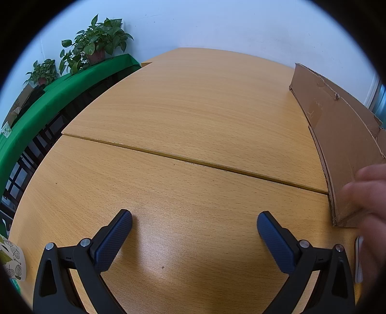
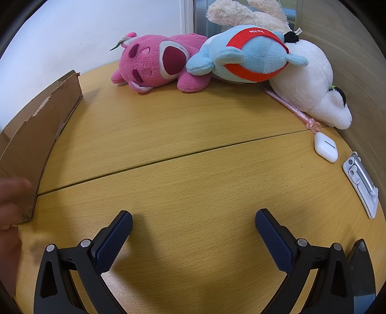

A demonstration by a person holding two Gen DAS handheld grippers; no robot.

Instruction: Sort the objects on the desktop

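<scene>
The things to sort lie in the right wrist view, gathered at the far and right side of the desk (image 2: 193, 135): a pink plush bear (image 2: 156, 64) on its side, a blue plush with a red band (image 2: 251, 54) leaning on it, and a white plush (image 2: 311, 87) against the right-hand wall with a cream furry toy (image 2: 241, 12) behind. A pink pen (image 2: 289, 107) lies along the white plush's edge, a white earbud case (image 2: 325, 146) sits just beyond the pen's tip, and a white folding stand (image 2: 361, 180) lies near the desk's right rim. A cardboard box (image 2: 36, 145) stands on the left, well apart from the toys.

The right gripper (image 2: 193, 227) hovers over bare wood, jaws spread wide and holding nothing. The left gripper (image 1: 194, 228) is likewise spread and empty above an empty stretch of desk, the box (image 1: 337, 145) to its right.

Sorting looks not yet begun. The plush toys overlap, so pulling one could drag or tip its neighbour. The pen is thin and flat on the wood and could roll away from closing pads. The smooth earbud case could squirt out of a shallow pinch and slide toward the edge.
</scene>
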